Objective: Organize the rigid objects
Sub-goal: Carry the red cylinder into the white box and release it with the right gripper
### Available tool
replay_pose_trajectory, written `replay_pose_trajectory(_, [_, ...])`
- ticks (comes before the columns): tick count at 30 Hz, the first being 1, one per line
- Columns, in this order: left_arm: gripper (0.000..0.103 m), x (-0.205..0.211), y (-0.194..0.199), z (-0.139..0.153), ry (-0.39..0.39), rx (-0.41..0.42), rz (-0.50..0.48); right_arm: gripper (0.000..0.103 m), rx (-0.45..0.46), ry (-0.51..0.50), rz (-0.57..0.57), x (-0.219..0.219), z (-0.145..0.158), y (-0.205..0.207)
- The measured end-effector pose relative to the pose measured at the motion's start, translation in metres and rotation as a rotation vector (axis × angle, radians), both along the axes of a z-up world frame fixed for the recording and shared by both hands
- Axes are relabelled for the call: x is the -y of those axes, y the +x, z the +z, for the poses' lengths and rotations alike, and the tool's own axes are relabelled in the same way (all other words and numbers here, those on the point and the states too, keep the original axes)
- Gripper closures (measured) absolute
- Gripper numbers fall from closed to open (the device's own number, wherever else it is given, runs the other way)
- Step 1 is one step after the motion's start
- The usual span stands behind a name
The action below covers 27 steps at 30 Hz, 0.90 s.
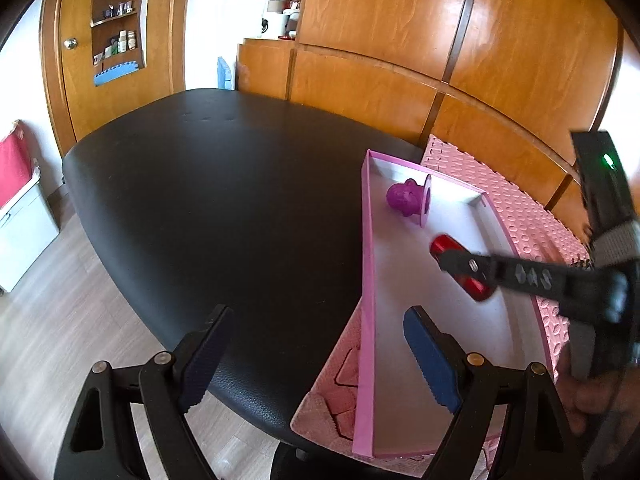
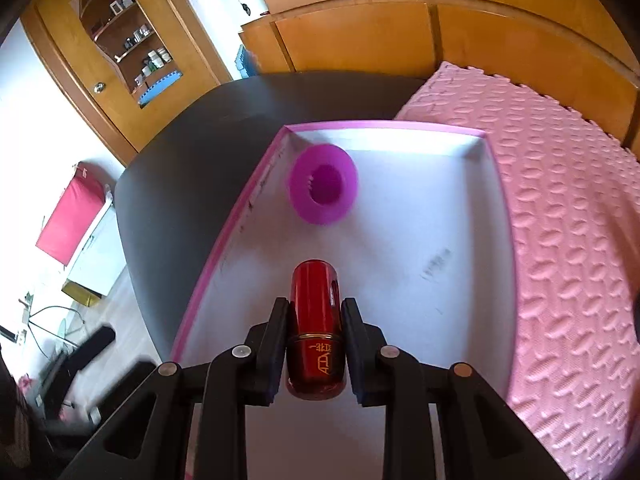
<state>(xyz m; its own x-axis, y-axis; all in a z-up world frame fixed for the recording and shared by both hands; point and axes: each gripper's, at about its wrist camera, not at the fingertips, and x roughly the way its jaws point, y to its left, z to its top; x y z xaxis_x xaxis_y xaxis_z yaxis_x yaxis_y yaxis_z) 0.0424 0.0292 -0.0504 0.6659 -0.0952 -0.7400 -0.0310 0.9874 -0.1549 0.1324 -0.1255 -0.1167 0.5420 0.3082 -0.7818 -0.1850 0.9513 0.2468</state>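
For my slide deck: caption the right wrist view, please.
Right gripper holds a red cylinder above the pink-rimmed box, purple toy inside.

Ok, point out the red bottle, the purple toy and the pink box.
red bottle (image 2: 315,300), right wrist view, upper body.
purple toy (image 2: 323,189), right wrist view, flared rim.
pink box (image 1: 367,280), left wrist view, left wall.

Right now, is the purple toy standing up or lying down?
Lying down. The purple toy rests on its side in the pink box, its open end facing the right camera.
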Motion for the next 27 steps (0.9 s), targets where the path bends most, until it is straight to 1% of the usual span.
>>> replay_pose_trajectory(3, [0.016, -0.001, 0.001, -0.001, 0.002, -0.002, 0.002, 0.077, -0.012, 0.035, -0.022, -0.007, -0.002, 0.015])
replay_pose_trajectory(5, [0.016, -0.001, 0.001, -0.001, 0.005, -0.003, 0.002, 0.076, -0.038, 0.057, -0.028, -0.011, -0.008, 0.026])
replay_pose_trajectory(7, [0.016, -0.002, 0.001, -0.002, 0.006, -0.006, 0.002, 0.075, -0.070, 0.100, -0.028, -0.012, -0.013, 0.028])
replay_pose_trajectory(9, [0.016, -0.003, 0.001, -0.002, 0.007, -0.006, 0.005, 0.074, -0.068, 0.122, -0.024, -0.012, -0.013, 0.024])
replay_pose_trajectory(10, [0.016, -0.003, 0.001, -0.002, 0.007, -0.007, 0.006, 0.072, -0.061, 0.120, -0.021, -0.012, -0.012, 0.021])
replay_pose_trajectory(12, [0.016, -0.003, 0.001, -0.002, 0.004, -0.007, 0.004, 0.070, -0.046, 0.109, -0.024, -0.010, -0.009, 0.014])
replay_pose_trajectory(17, [0.016, 0.002, -0.001, 0.000, 0.010, 0.000, -0.011, 0.068, -0.003, 0.097, -0.060, 0.002, -0.002, -0.002])
replay_pose_trajectory(22, [0.016, 0.009, -0.002, 0.003, 0.014, 0.004, -0.027, 0.065, 0.057, 0.029, -0.099, 0.018, 0.005, -0.025])
replay_pose_trajectory(27, [0.015, 0.019, -0.006, 0.007, 0.026, 0.014, -0.052, 0.064, 0.108, -0.034, -0.124, 0.031, 0.012, -0.046])
